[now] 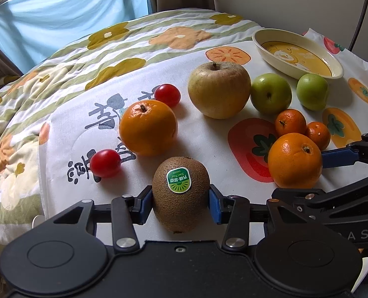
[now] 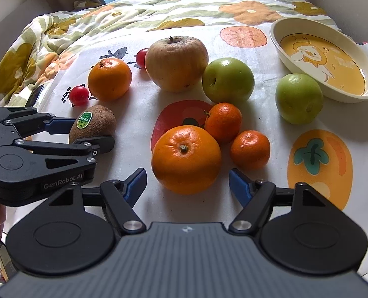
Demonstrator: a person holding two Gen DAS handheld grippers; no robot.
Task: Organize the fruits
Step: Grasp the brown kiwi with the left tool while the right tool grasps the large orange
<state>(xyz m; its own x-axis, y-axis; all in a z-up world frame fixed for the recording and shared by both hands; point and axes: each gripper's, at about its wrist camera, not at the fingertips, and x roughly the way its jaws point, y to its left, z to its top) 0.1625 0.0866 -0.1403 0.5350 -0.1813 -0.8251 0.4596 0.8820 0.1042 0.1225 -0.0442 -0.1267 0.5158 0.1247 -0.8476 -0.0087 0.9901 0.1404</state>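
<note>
Meanwhile, on the fruit-print cloth over the bed, the left gripper has its jaws clamped on a stickered kiwi while the right gripper sets its jaws apart, flanking a large orange without touching, near the empty duck-print dish.

Left wrist view sits low behind the left gripper, tilted down across the printed cloth, close on the kiwi. Right wrist view rides behind the right gripper, also angled down, close on the big orange. Both views share the fruit spread, the yellow dish at far right, and each other's gripper.
</note>
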